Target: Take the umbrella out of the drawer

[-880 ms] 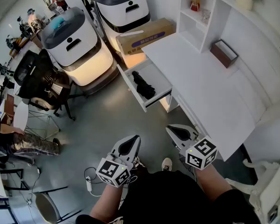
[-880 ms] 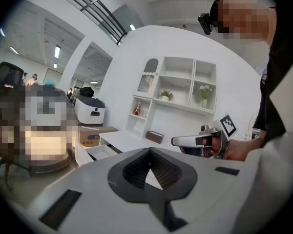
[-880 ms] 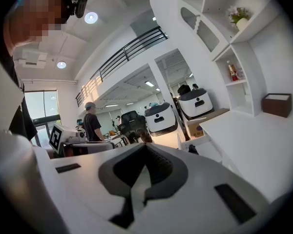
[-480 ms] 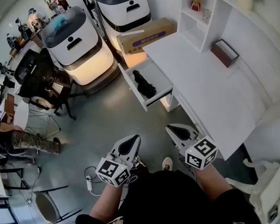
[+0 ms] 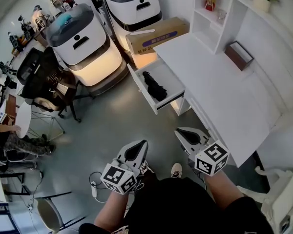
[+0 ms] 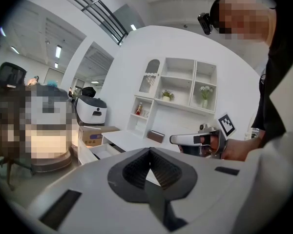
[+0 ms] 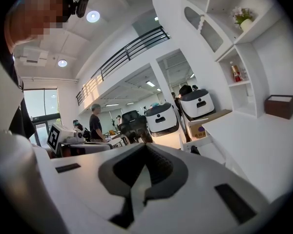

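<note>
A black folded umbrella (image 5: 154,86) lies in the open white drawer (image 5: 173,84) at the desk's left end, far ahead of both grippers. My left gripper (image 5: 142,143) is held low near my body, its jaws together and empty. My right gripper (image 5: 177,131) hangs beside it, close to the desk's front edge, also shut on nothing. In the left gripper view the jaws (image 6: 149,150) meet at the tip, and the drawer (image 6: 94,153) shows in the distance. The right gripper view shows its shut jaws (image 7: 145,145) and the umbrella's end (image 7: 193,150) beyond them.
The white desk (image 5: 219,91) with a shelf unit (image 5: 212,13) and a brown box (image 5: 239,55) runs along the right. A cardboard box (image 5: 156,35) and two white machines (image 5: 83,38) stand behind the drawer. A black chair (image 5: 44,77) and a floor cable (image 5: 94,191) lie left.
The head view has shifted a little, so the drawer and desk sit slightly further right in the picture. Both grippers keep their place and stay shut.
</note>
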